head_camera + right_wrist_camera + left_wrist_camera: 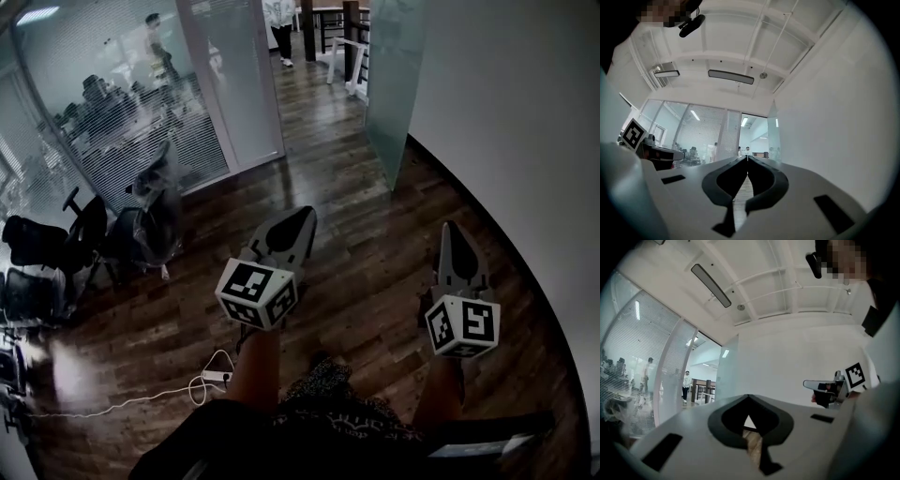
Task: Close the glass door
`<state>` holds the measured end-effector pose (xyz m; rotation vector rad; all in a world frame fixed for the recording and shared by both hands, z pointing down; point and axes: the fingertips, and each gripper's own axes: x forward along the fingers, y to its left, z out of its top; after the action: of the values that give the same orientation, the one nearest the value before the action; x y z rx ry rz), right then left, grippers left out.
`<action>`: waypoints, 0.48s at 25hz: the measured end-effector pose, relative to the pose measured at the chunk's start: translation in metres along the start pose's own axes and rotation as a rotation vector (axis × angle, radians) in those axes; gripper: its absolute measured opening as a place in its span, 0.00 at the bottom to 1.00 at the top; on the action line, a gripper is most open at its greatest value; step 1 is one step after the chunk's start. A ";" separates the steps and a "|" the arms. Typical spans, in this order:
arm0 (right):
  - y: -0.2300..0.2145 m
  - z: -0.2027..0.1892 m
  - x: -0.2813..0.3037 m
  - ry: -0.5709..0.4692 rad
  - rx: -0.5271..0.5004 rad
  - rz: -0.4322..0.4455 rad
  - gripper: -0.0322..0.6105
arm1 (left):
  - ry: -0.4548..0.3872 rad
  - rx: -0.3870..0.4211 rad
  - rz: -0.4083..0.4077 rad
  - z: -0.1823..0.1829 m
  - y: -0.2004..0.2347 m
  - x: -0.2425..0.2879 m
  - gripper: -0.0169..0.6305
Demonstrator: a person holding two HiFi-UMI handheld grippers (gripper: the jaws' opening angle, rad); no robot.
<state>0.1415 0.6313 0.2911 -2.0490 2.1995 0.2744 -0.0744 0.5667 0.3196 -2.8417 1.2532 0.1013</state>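
Both the left tool (307, 216) and right tool (453, 228) are pressed together on nothing, well short of the glass door (389, 103) standing ajar ahead by the white wall (506, 94), so I'd call this the approach step, and next is getting a tip on its edge to swing it.

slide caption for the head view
Left gripper and right gripper, both shut, point toward the open glass door over wood floor.

Pale glass door (386, 94), dark brown floor (366, 253)

Head view steeply down at floor (356, 244); gripper views forward along jaws, share glass door (727, 371).
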 end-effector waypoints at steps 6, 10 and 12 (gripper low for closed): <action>-0.008 -0.009 0.080 -0.003 0.011 -0.036 0.06 | -0.029 0.003 -0.045 0.008 0.059 0.071 0.02; -0.012 -0.017 0.124 0.008 0.015 -0.054 0.06 | -0.019 0.009 -0.073 0.006 0.086 0.112 0.02; -0.014 -0.022 0.141 0.011 0.015 -0.064 0.06 | -0.017 0.013 -0.082 0.005 0.098 0.127 0.02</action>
<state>0.1456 0.4884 0.2819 -2.1135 2.1301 0.2402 -0.0617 0.4073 0.3052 -2.8701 1.1289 0.1143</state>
